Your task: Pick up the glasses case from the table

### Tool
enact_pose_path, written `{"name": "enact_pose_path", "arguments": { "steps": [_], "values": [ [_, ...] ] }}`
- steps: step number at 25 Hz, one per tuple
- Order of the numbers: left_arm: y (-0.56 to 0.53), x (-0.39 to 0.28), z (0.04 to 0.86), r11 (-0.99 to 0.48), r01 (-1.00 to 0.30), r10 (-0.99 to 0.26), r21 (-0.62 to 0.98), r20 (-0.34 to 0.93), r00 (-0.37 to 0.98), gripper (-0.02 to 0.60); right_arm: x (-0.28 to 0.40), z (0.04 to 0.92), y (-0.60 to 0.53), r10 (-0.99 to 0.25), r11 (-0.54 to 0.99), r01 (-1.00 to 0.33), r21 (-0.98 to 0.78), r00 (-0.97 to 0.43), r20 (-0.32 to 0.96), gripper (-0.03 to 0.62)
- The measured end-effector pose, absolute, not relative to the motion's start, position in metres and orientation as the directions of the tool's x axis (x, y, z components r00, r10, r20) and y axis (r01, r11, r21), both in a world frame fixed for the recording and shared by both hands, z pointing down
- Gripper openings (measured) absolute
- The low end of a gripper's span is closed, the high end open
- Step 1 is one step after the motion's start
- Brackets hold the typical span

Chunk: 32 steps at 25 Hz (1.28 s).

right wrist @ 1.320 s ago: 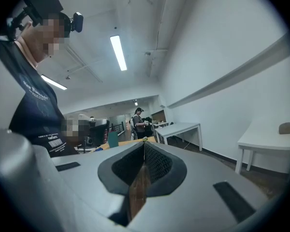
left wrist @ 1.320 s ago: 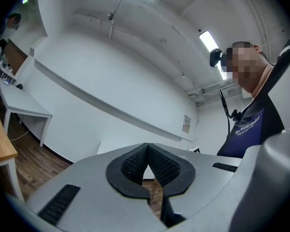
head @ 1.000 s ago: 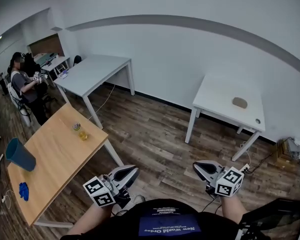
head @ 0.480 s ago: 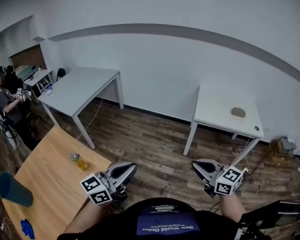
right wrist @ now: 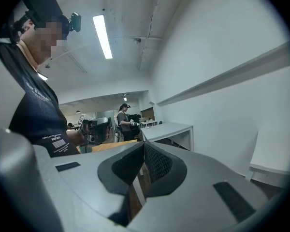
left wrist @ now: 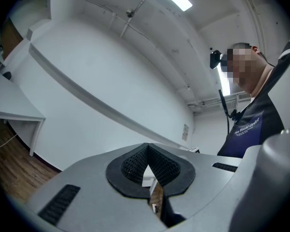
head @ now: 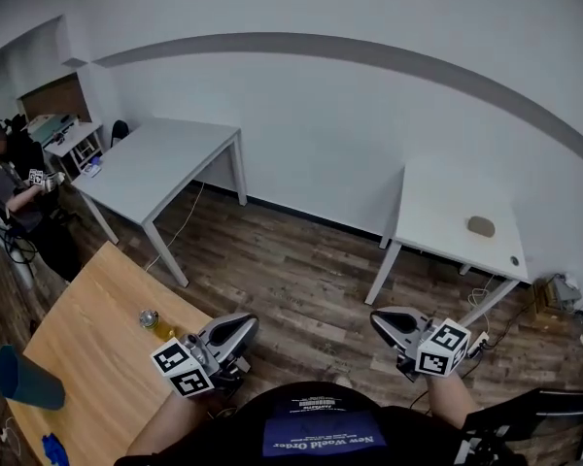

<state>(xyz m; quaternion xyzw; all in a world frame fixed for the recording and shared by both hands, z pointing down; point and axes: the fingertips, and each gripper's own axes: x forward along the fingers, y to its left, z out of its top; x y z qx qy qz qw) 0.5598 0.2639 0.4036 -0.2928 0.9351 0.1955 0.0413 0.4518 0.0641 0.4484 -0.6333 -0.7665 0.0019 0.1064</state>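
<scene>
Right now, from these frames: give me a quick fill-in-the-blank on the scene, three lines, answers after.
1. The glasses case lies on a table whose top is ___ in colour.
2. The left hand-held gripper and the right hand-held gripper both have their jaws ___, with nothing between them.
3. The small bottle of yellow liquid stands on a table whose top is made of ___.

Missing words: white; shut; wood.
</scene>
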Motion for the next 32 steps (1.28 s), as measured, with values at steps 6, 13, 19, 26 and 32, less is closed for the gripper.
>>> {"name": "enact_pose_path", "arguments": {
  "steps": [6,13,19,26,32],
  "values": [
    [0.278,0.500,0.402,0.813,-0.492,-0.452,0.312,-0.197,-0.870,-0.003,0.375,0.456,0.094,0.987,0.073,0.990,-0.122,-0.054,0.149,0.002],
    [0.271,0.401,0.384,0.857,-0.416,-0.362,0.306,-0.217,-0.906,-0.003,0.259,0.425,0.107,0.988,-0.058,0.996,-0.067,0.067,0.140,0.002],
    [0.245,0.307,0.388,0.854,-0.393,-0.341,0.341,-0.204,-0.918,-0.003,0.166,0.437,0.092,0.985,-0.103,0.989,-0.106,0.117,0.129,0.002],
    [0.253,0.225,0.394,0.857,-0.397,-0.357,0.328,-0.178,-0.917,-0.003,0.087,0.456,0.109,0.983,-0.114,0.983,-0.141,0.133,0.130,0.002],
    [0.305,0.186,0.397,0.822,-0.443,-0.400,0.357,-0.193,-0.896,-0.003,0.047,0.458,0.151,0.988,-0.038,0.987,-0.155,0.061,0.143,0.002]
  ]
}}
